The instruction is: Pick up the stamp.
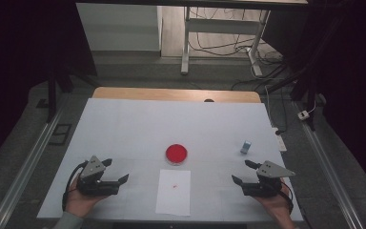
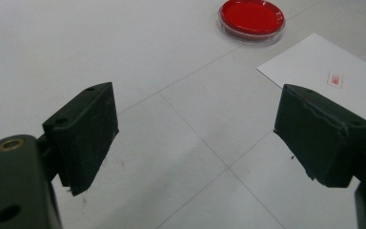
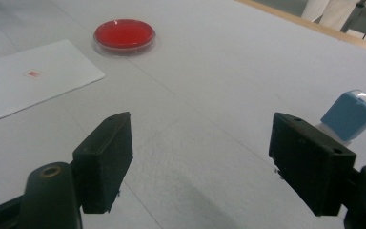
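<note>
Both the left gripper (image 1: 116, 171) and the right gripper (image 1: 242, 172) were wide open, holding nothing. The little blue stamp (image 3: 351, 114) could tip over if the right one bumped it.

White-covered table (image 1: 124, 124), red round dish (image 1: 177, 154), white paper sheet (image 1: 173, 192), small blue stamp (image 1: 245, 146)

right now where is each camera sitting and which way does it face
High view: above the person's table edge, looking forward and down on the white table; both hands, left gripper and right gripper show, open.
Left gripper view: rides that gripper, low, looking along its open jaws toward the red dish and paper sheet.
Right gripper view: looks along its open jaws; blue stamp beside the right jaw.
Shared: dish and sheet appear in all three.
</note>
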### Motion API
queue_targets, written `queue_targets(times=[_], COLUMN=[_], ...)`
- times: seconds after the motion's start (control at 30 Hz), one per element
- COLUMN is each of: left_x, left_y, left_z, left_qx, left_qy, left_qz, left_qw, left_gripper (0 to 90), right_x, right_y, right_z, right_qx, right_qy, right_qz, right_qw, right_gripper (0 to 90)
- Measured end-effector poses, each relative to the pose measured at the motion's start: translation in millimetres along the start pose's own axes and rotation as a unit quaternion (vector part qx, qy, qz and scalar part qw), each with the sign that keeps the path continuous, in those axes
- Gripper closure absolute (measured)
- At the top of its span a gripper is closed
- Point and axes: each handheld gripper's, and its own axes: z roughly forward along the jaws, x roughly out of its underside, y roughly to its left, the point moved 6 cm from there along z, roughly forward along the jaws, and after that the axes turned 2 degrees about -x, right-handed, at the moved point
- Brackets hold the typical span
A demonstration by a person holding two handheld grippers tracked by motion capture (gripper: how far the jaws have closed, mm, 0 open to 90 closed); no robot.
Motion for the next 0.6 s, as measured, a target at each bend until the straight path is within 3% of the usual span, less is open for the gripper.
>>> queue_targets(times=[0.13, 0.6], left_x=[-1.1, -0.5], left_y=[-1.2, 1.3], left_z=[-0.7, 3.6], left_qx=[-0.006, -0.007], left_qy=[-0.005, 0.002], left_qz=[0.011, 0.009], left_qw=[0.9999, 0.9999], left_gripper=[14.7, 15.5], right_x=[0.5, 0.5], right_y=[-0.1, 0.3], right_z=[0.1, 2.9], right_qx=[0.001, -0.002], right_qy=[0.005, 0.014], right_qz=[0.002, 0.004], right_qw=[1.0, 0.9999], right_gripper=[23.5, 26.3])
